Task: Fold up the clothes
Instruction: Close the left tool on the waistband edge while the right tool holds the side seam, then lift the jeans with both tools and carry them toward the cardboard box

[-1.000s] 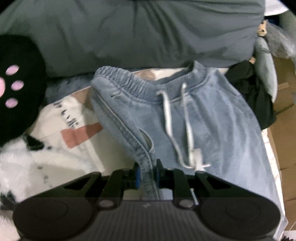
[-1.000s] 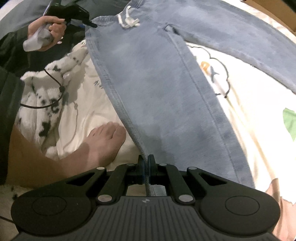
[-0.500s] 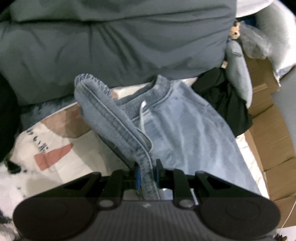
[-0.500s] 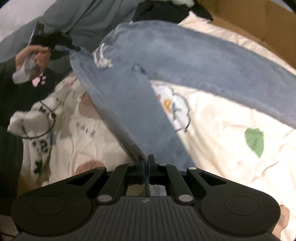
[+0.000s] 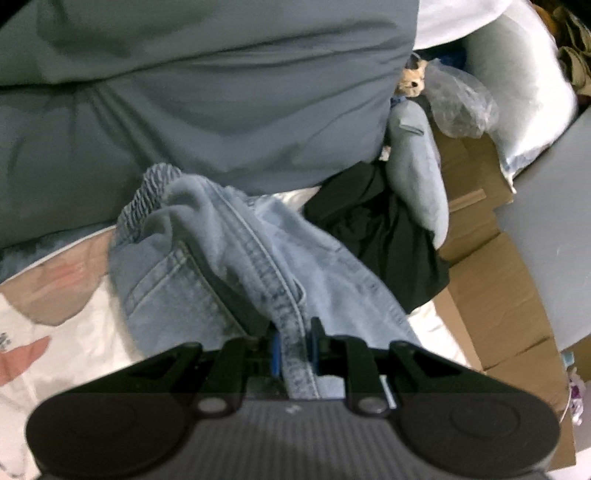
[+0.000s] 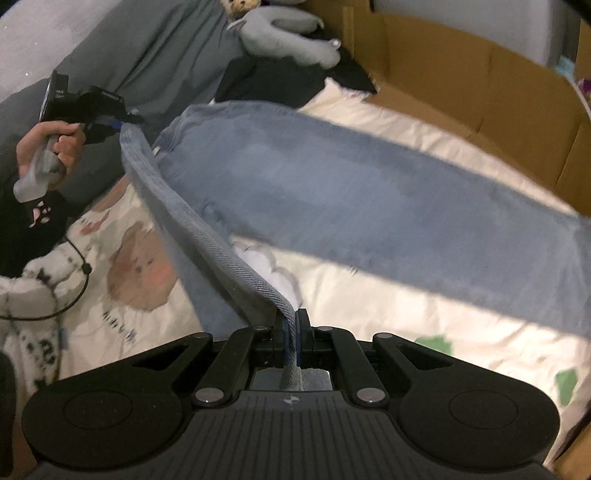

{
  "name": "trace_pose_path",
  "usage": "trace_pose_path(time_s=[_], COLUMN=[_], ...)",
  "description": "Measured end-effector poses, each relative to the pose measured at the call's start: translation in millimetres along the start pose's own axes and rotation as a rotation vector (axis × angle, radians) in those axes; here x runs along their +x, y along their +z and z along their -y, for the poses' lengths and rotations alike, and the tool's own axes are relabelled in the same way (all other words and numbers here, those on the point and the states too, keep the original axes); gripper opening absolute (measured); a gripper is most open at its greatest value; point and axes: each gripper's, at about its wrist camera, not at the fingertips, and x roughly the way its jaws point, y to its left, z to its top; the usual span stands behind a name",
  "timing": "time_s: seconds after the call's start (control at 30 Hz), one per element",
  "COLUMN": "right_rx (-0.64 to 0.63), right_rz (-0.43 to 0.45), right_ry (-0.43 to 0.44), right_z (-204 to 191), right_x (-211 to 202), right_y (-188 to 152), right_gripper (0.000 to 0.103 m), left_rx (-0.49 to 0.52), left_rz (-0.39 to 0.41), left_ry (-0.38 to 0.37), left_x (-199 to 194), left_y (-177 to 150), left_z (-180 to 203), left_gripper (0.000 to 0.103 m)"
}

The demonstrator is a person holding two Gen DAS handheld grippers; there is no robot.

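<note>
A pair of light blue jeans (image 6: 351,177) lies on a cream printed bedsheet (image 6: 369,306). One leg stays flat, running to the right. My right gripper (image 6: 291,325) is shut on the side seam of the other leg and holds it up. My left gripper (image 5: 293,332) is shut on the waist end of the same side seam; it also shows in the right wrist view (image 6: 127,120), held in a hand at the far left. The lifted leg hangs as a band between the two grippers, above the flat leg. The elastic waistband (image 5: 147,192) bunches ahead of the left gripper.
A grey duvet (image 5: 203,92) lies at the head of the bed. A black garment (image 5: 376,229) and a grey plush toy (image 6: 284,33) sit beside the jeans. Cardboard panels (image 6: 480,81) line the bed's right side. A spotted white fluffy fabric (image 6: 29,295) lies at left.
Both grippers have lifted the near leg by its side seam and carried it over towards the far leg. The drawstring front of the jeans has turned out of sight; a back pocket now shows.
</note>
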Motion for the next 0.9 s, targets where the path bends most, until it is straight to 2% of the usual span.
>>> trace_pose_path(time_s=[0.27, 0.6, 0.9], right_rx=[-0.032, -0.061, -0.016], right_rz=[0.069, 0.024, 0.003], right_ry=[-0.083, -0.154, -0.201], right_z=[29.7, 80.6, 118.5], right_x=[6.5, 64.5, 96.2], right_y=[38.7, 75.3, 114.3], right_gripper=[0.001, 0.001, 0.001], left_rx=[-0.014, 0.041, 0.067], left_rz=[0.039, 0.03, 0.003], left_ry=[-0.002, 0.043, 0.091], left_x=[31.4, 92.6, 147.3], left_y=[14.5, 29.9, 41.4], left_z=[26.1, 63.9, 88.4], left_gripper=[0.016, 0.016, 0.016])
